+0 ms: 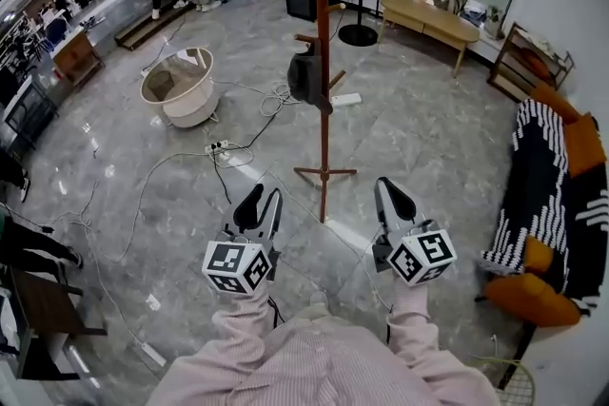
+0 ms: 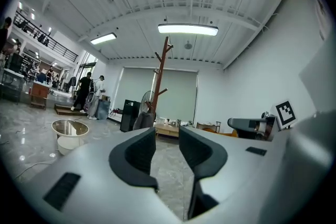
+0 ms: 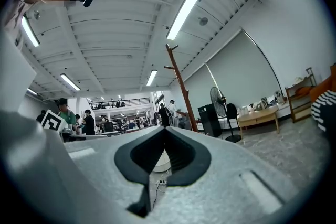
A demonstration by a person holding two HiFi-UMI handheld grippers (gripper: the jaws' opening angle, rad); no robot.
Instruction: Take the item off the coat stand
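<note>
Wooden coat stand (image 1: 324, 62) holds a dark item (image 1: 306, 77) on a peg. Left claw (image 1: 267, 194) is spread, empty; right claw (image 1: 383, 187) is pressed together.

I am not finding any word, number, brand or sign that I can read in these views. The only print I am seeing is the black-and-white square markers on the cube (image 1: 237, 267) of the left gripper (image 1: 264, 196) and on the cube (image 1: 422, 257) of the right gripper (image 1: 384, 185). They are showing block patterns, not letters or digits. Things along the far wall are appearing too small for me to tell any print.
</note>
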